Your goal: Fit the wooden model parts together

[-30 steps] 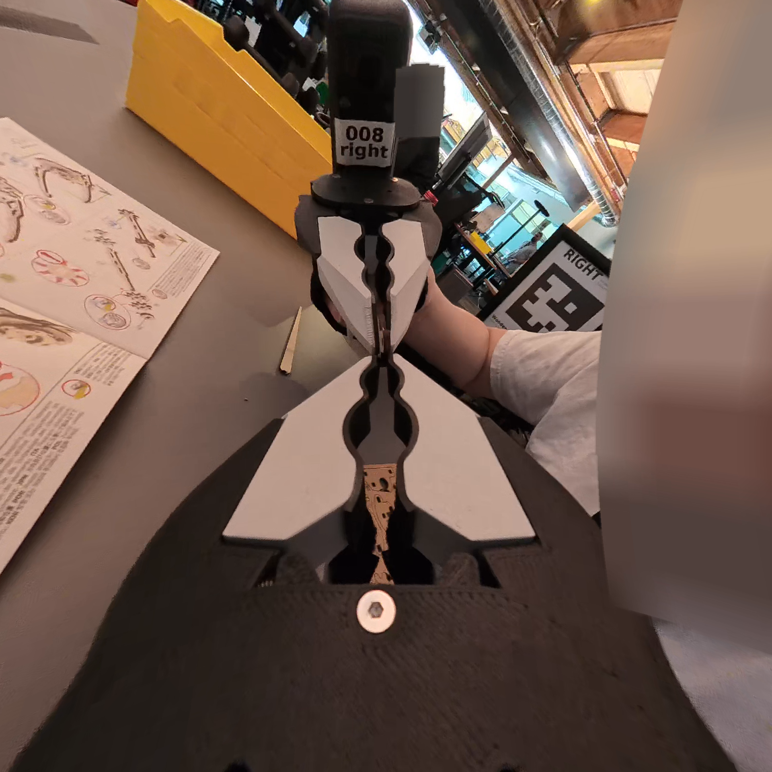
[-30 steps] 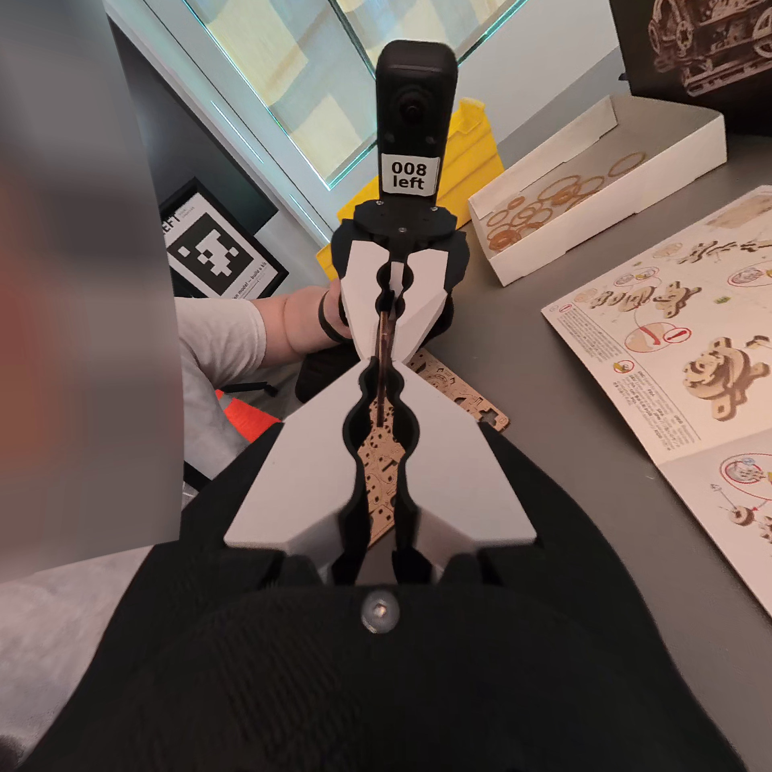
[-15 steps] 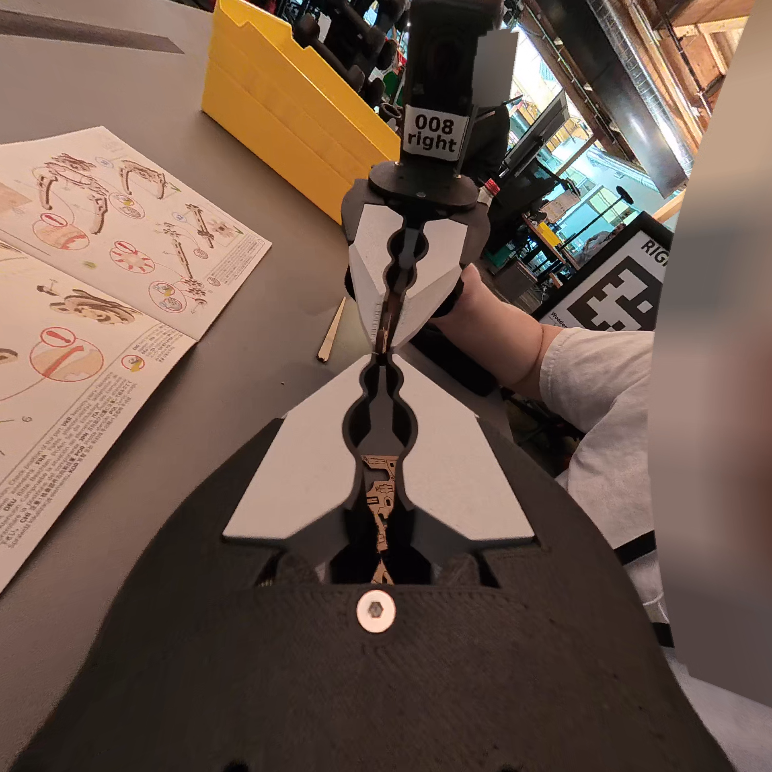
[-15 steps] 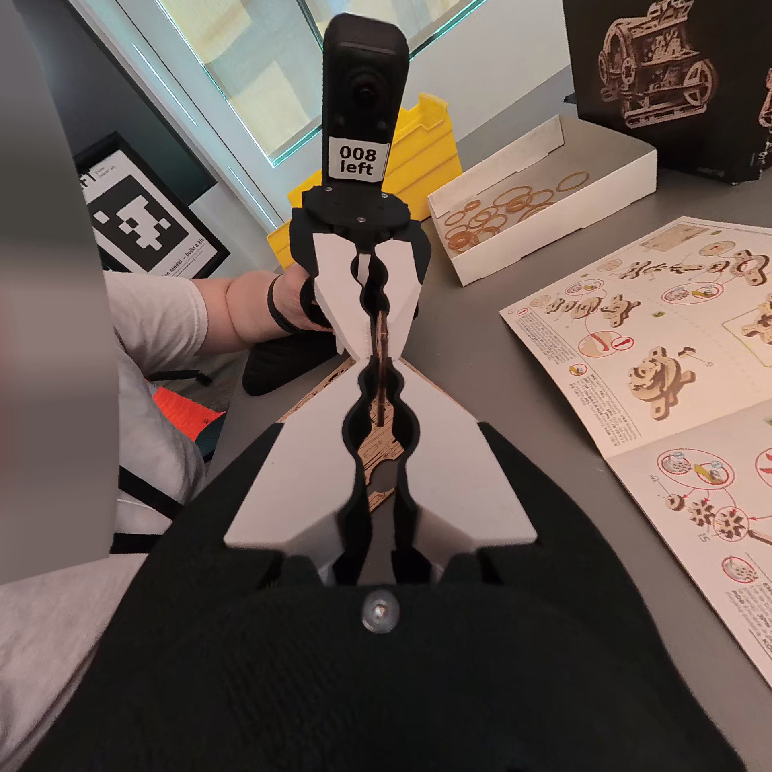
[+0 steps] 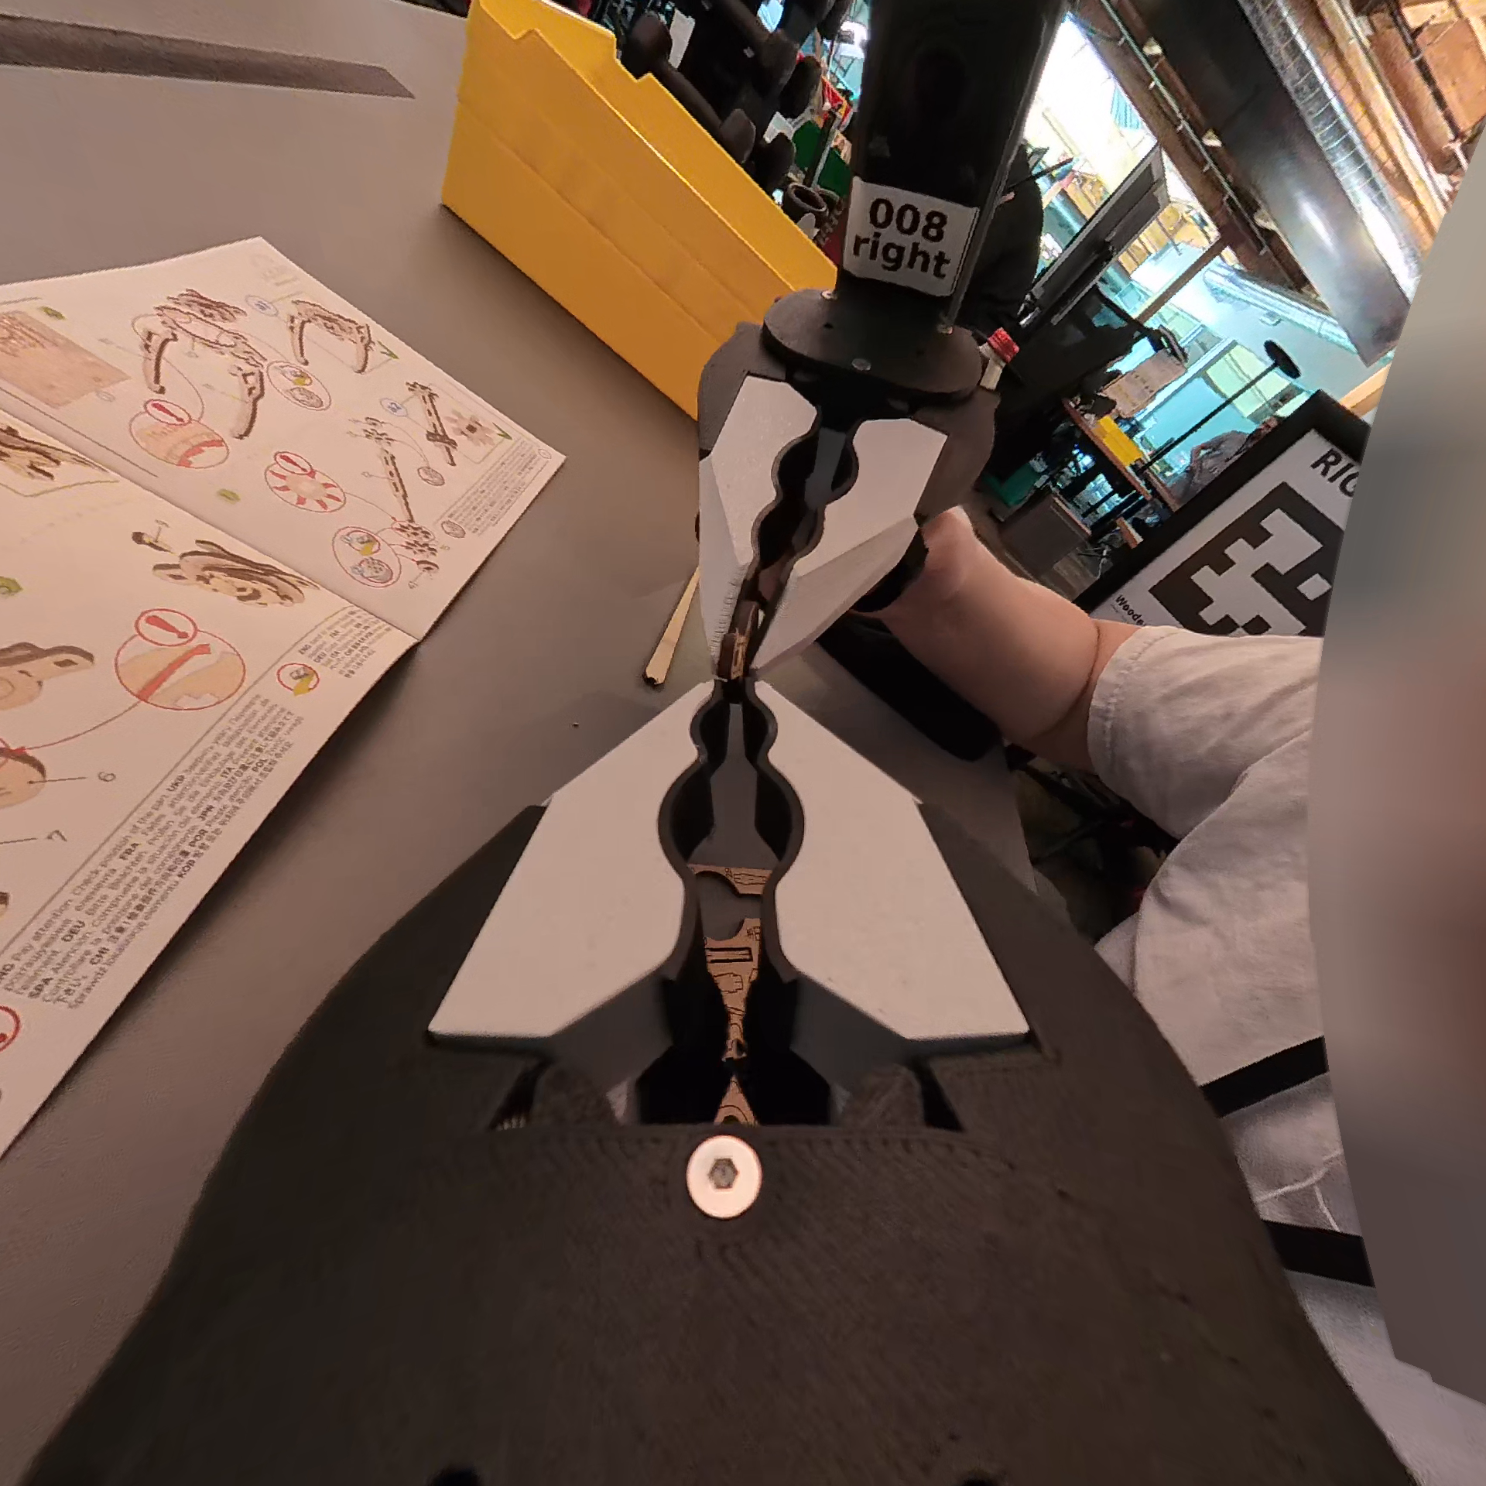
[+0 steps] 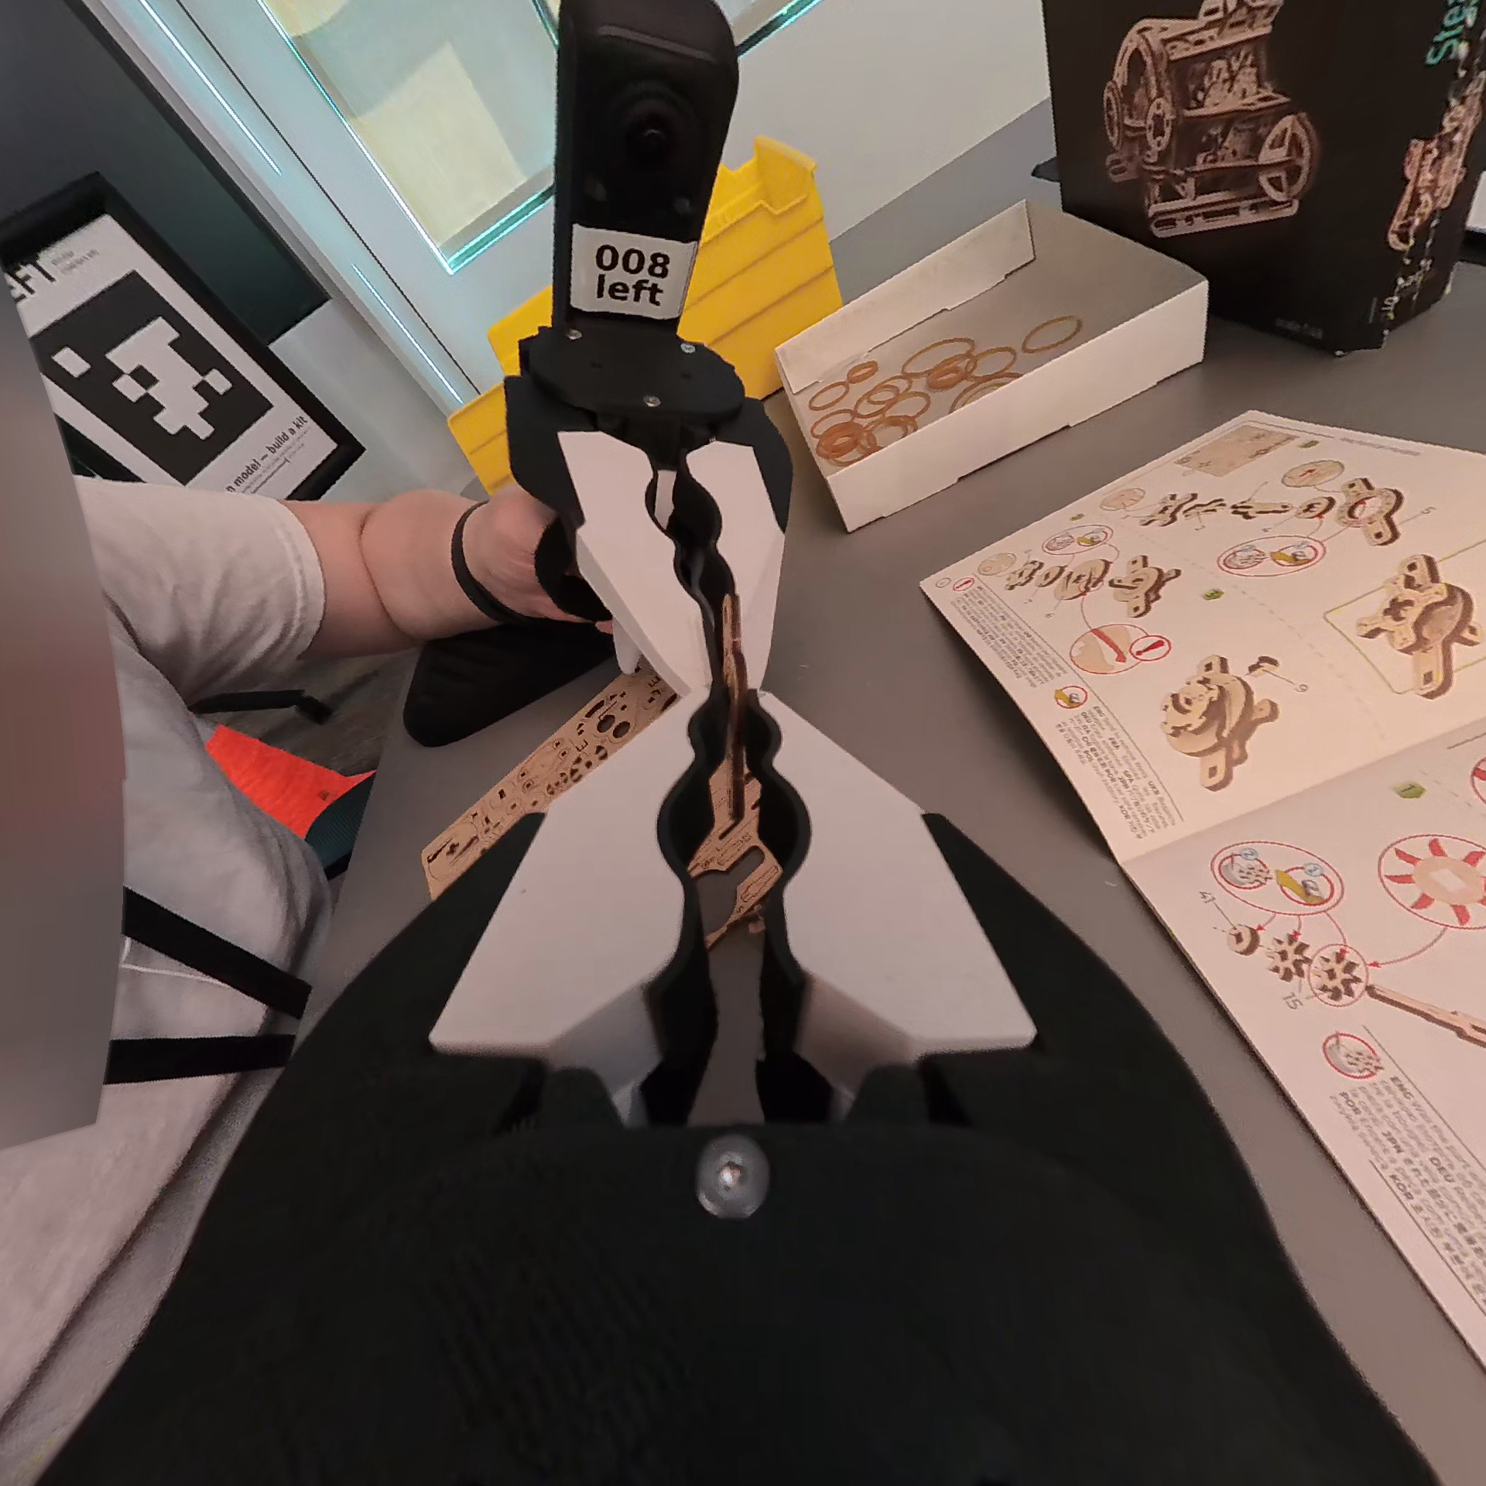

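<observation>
My left gripper (image 5: 733, 698) and my right gripper (image 6: 736, 712) meet tip to tip above the grey table (image 5: 482, 764), both shut. A thin wooden part (image 6: 730, 643), seen edge-on, runs between the fingers of both. In the left wrist view it shows in the right gripper's (image 5: 736, 666) jaws as a dark-edged wooden strip (image 5: 746, 627). I cannot tell whether it is one piece or two pieces joined. The right gripper tilts against the left one (image 6: 708, 683). A flat laser-cut wooden sheet (image 6: 563, 772) lies on the table under the grippers.
An open instruction booklet (image 5: 241, 523) (image 6: 1246, 683) lies beside the grippers. A yellow bin (image 5: 603, 209), a white box of rings (image 6: 1005, 458) and a black kit box (image 6: 1254, 161) stand further back. A small wooden stick (image 5: 671, 635) lies on the table. The person's arms are close by. Less than 4 cm separates the two grippers' tips.
Both grippers stay shut and tip to tip. They have swung together over the table, and each now sits tilted against the other instead of in line.
</observation>
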Available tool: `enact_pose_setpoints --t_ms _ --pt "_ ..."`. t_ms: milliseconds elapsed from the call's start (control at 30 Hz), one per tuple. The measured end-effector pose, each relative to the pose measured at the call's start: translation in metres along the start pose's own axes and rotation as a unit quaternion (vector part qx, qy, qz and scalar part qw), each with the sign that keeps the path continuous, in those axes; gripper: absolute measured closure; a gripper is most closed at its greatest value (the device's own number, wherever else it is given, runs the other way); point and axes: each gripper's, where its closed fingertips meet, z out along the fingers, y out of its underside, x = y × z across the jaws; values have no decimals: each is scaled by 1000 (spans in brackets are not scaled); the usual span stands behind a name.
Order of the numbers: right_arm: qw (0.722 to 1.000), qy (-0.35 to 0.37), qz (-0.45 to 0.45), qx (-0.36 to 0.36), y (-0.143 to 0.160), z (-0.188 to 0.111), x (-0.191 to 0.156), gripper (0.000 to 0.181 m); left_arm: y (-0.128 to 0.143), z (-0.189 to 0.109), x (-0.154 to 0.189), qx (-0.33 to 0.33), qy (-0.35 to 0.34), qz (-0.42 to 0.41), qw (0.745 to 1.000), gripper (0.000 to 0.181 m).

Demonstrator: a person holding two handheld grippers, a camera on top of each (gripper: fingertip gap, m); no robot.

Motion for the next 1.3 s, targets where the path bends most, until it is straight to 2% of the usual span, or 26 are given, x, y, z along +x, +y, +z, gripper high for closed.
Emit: enact_pose_setpoints --t_ms 133,300,533,633,767,867,967,1200,1300 --pt "998 -50 23 3 0 -4 -7 179 1 2 7 -11 18 21 1000 180" --pt "999 -29 -5 -12 4 -3 -4 177 5 4 4 -20 27 3 999 181" --pt "998 -55 28 -21 8 -4 -5 181 8 5 4 -34 34 8 999 180" --pt "995 -60 69 35 -6 -7 -3 181 -4 0 4 3 36 11 999 180" --pt "985 -89 112 93 -21 -13 -6 181 -5 2 6 13 41 11 999 170" --pt "985 -90 116 91 -19 -11 -6 181 -10 2 12 29 55 9 998 170" --pt "985 -91 113 91 -19 -7 -8 181 -11 1 12 37 56 10 998 181" --pt "991 -77 89 56 -10 -4 -5 176 -8 0 10 25 72 -21 997 181" --pt "994 -67 71 53 -10 -4 -6 181 -7 0 8 21 69 -19 997 181"
